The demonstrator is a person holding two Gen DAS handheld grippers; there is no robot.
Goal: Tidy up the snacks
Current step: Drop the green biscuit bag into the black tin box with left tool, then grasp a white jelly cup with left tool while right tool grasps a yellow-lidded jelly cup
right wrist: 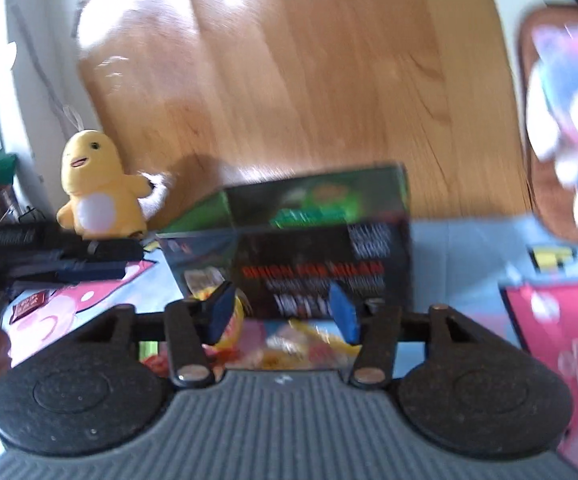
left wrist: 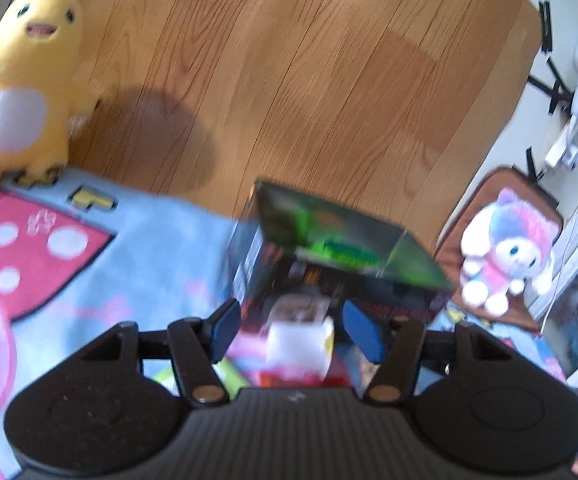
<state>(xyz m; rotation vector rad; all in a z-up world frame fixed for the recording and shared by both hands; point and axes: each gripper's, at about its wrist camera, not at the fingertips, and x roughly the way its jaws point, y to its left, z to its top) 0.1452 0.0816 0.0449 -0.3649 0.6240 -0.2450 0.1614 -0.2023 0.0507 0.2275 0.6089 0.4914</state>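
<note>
A dark box with a green top [left wrist: 329,256] stands on the blue patterned mat [left wrist: 161,224]. My left gripper [left wrist: 289,328] is open just in front of it, over a white and pink snack packet [left wrist: 301,344] that lies between the fingers. In the right wrist view the same box [right wrist: 301,248] stands ahead. My right gripper [right wrist: 283,312] is open above a yellow and pink snack bag [right wrist: 301,344]. The left gripper [right wrist: 69,264] shows from the side at the left of that view. Both views are blurred.
A yellow plush toy [left wrist: 25,92] sits at the mat's far left edge on the wooden floor [left wrist: 309,80]. A pink and white plush [left wrist: 505,256] sits on a brown cushion [left wrist: 465,224] at the right. A small red packet [right wrist: 29,304] lies on the mat.
</note>
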